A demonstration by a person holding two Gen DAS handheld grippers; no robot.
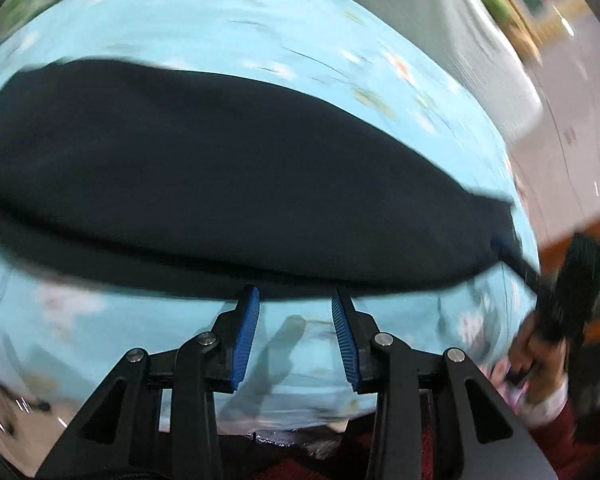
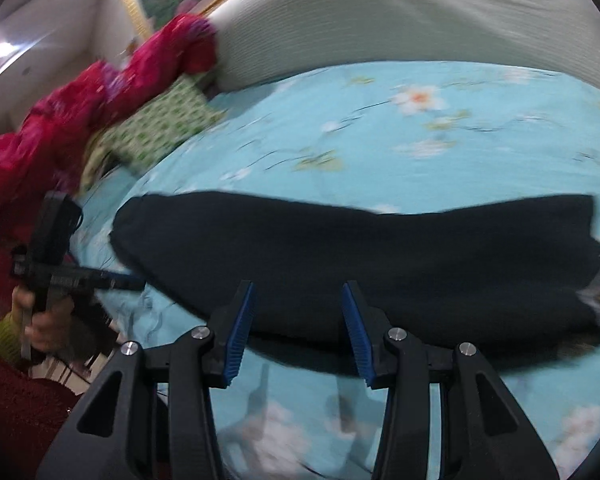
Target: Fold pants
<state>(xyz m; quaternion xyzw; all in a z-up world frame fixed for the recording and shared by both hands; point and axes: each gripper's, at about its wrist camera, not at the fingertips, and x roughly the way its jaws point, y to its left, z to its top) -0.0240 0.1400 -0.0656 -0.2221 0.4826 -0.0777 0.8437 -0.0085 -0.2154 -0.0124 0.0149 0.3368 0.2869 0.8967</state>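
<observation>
Pants (image 2: 380, 264) lie flat along the bedsheet (image 2: 380, 128), ready for folding; left gripper (image 1: 295, 300) and right gripper (image 2: 298, 294) hover wide-fingered, empty.

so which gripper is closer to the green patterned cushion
Left. The left gripper is at the pants' left end, the end toward the green cushion; the right gripper hangs over the pants' near edge, further along.

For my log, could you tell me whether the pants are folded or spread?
Folded lengthwise: the pants lie as one long dark band on the bedsheet, not yet folded across.
</observation>
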